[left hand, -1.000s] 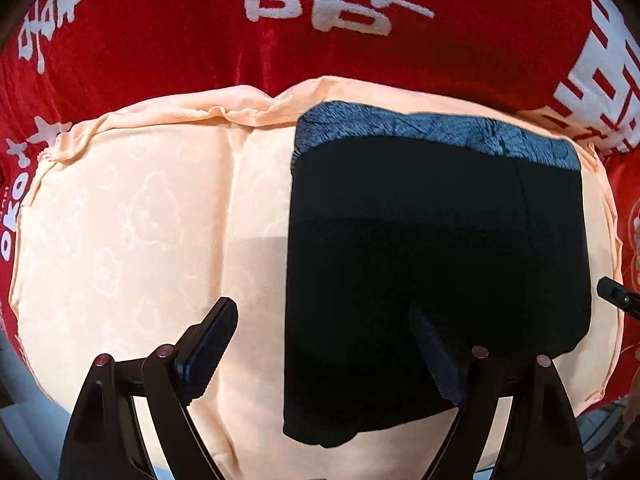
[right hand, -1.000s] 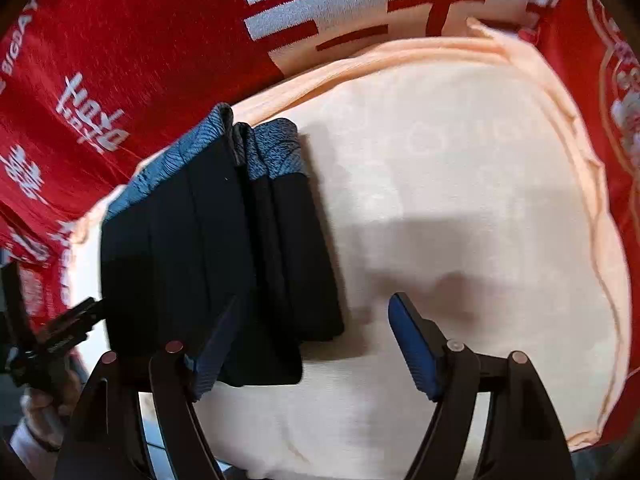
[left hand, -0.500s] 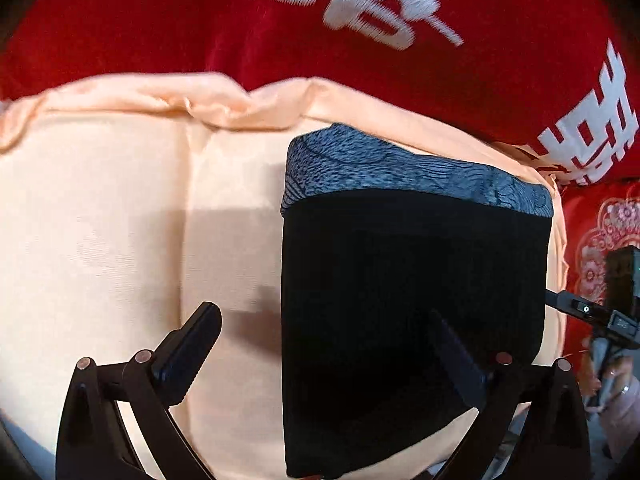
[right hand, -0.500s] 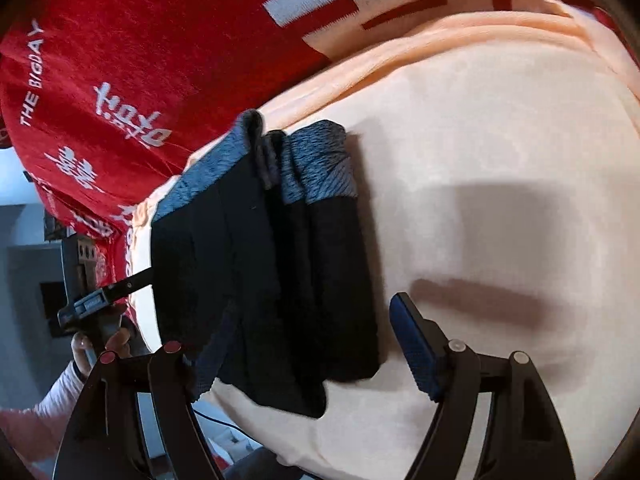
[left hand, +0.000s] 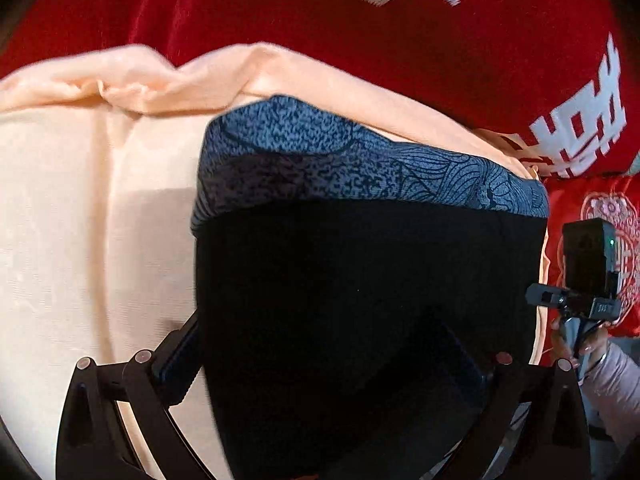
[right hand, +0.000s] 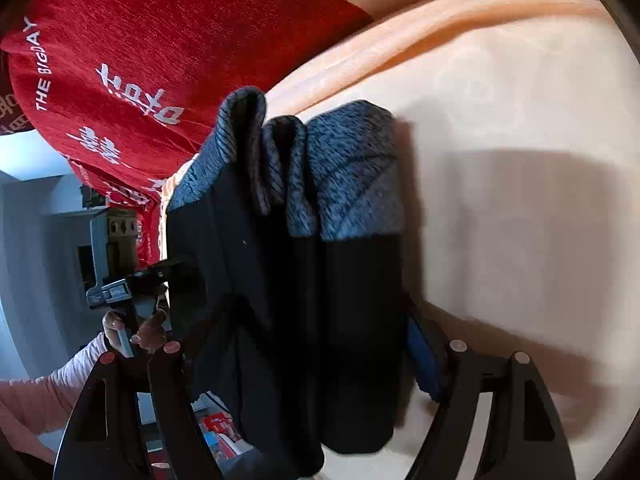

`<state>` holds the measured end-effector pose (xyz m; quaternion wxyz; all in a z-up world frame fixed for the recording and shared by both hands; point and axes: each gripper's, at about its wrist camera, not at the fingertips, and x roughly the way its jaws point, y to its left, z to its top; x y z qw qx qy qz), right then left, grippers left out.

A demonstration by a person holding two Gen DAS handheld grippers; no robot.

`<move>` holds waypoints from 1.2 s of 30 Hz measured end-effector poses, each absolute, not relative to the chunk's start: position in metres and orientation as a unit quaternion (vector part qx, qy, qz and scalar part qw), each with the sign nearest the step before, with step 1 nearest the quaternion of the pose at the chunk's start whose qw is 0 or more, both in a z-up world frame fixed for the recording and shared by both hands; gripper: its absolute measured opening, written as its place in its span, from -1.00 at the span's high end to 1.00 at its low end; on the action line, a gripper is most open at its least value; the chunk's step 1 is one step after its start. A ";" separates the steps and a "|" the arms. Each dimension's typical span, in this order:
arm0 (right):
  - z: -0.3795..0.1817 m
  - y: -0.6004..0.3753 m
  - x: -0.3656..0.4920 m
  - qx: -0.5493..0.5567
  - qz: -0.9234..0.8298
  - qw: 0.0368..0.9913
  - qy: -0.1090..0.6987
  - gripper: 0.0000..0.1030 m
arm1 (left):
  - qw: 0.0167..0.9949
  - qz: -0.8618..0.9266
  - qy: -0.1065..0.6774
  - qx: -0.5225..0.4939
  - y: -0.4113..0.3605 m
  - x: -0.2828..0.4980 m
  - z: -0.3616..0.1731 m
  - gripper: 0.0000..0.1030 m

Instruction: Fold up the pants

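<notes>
Left wrist view: both my grippers have dropped closer over the folded pants [left hand: 360, 300] on the peach cushion [left hand: 80, 220], left gripper [left hand: 328, 356] and right gripper [right hand: 296, 344] both wide open straddling the bundle, nothing gripped yet, so I'm lined up for the next fold.

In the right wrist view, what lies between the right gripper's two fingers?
The folded black pants, lying on the peach cloth, fill the gap between the open right gripper's fingers; the right wrist view shows it.
</notes>
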<state>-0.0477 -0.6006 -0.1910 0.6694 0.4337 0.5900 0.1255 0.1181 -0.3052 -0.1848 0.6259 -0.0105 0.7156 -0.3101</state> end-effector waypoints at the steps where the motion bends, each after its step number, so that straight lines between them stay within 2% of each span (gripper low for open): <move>1: -0.192 -0.601 -0.045 0.437 0.126 0.669 0.587 -0.57 | 0.626 -0.306 0.717 -0.015 -0.305 0.118 -0.186 -1.00; 10: -0.198 -0.605 -0.045 0.474 0.107 0.649 0.585 -0.56 | 0.614 -0.264 0.741 -0.064 -0.299 0.114 -0.193 -1.00; 16: -0.196 -0.606 -0.043 0.463 0.109 0.646 0.597 -0.36 | 0.631 -0.225 0.736 -0.099 -0.293 0.103 -0.190 -0.98; 18: -0.194 -0.606 -0.043 0.464 0.109 0.645 0.597 -0.18 | 0.651 -0.224 0.719 -0.093 -0.294 0.098 -0.181 -0.84; 20: -0.187 -0.604 -0.044 0.464 0.109 0.651 0.591 0.04 | 0.671 -0.231 0.700 -0.081 -0.298 0.093 -0.171 -0.53; 21: -0.184 -0.605 -0.046 0.464 0.110 0.654 0.588 0.07 | 0.678 -0.234 0.693 -0.078 -0.298 0.090 -0.164 -0.45; 23: -0.177 -0.604 -0.047 0.468 0.111 0.655 0.582 0.19 | 0.684 -0.238 0.685 -0.077 -0.295 0.087 -0.153 -0.17; 25: -0.167 -0.601 -0.048 0.476 0.115 0.658 0.572 0.22 | 0.690 -0.243 0.678 -0.073 -0.293 0.084 -0.144 -0.09; 36: -0.106 -0.547 -0.093 0.488 0.132 0.669 0.545 0.23 | 0.699 -0.281 0.656 -0.044 -0.239 0.049 -0.076 -0.08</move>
